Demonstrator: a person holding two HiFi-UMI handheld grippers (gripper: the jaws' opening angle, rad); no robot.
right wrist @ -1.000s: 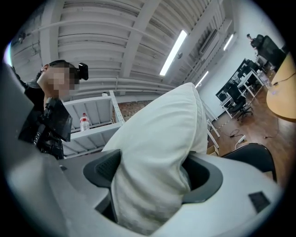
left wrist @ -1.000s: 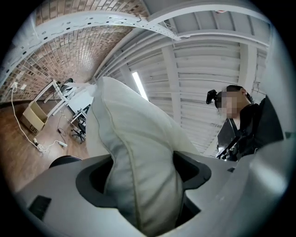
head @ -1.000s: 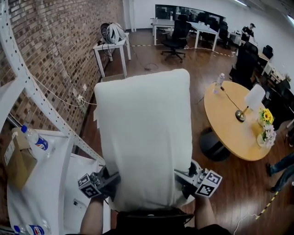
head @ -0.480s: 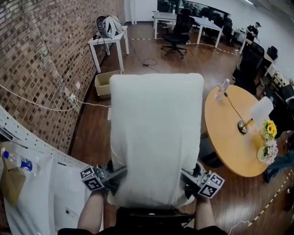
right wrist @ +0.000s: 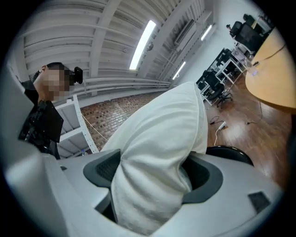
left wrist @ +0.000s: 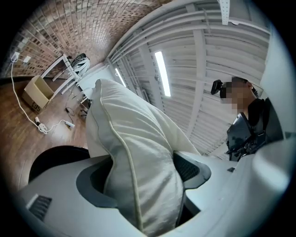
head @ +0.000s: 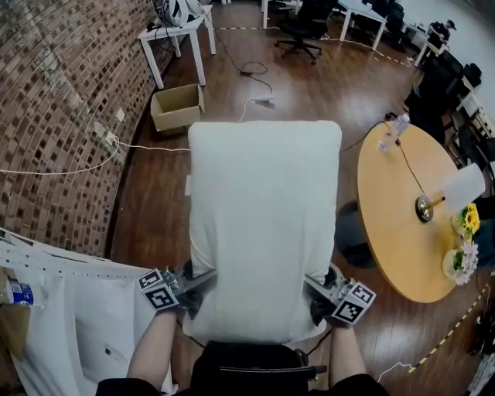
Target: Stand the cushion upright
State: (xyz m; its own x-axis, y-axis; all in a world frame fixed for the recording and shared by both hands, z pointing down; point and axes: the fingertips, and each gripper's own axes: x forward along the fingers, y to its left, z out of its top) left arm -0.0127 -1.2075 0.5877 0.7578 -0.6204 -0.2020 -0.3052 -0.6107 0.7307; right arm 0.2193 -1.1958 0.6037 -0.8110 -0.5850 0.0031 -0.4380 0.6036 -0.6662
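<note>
- Head view: the white cushion (head: 263, 224) is held out in the air above the floor; the left hand-held gripper (head: 193, 282) at 7 o'clock and the right hand-held gripper (head: 319, 290) at 5 clamp its near corners; a cardboard box (head: 176, 107) at 11 is new since a second ago; the bottle (head: 15, 293) at 9 has an unreadable label
- Left gripper view: jaws squeeze the cushion's piped edge
- Right gripper view: jaws pinch bunched cushion; a round table (right wrist: 275, 78) shows at 2

Left: brick wall (head: 62, 116), white cable (head: 77, 168) strung along it.
Floor (head: 302, 89): dark wood planks.
Right: round wooden table (head: 394, 232) carrying bottle (head: 392, 133), lamp (head: 464, 188), flowers (head: 469, 220).
Far end: white table (head: 172, 31), cardboard box (head: 177, 107) near it, black office chair (head: 308, 19).
Lower left: white shelf rack (head: 69, 267).
Ceiling: strip light (left wrist: 162, 74).
</note>
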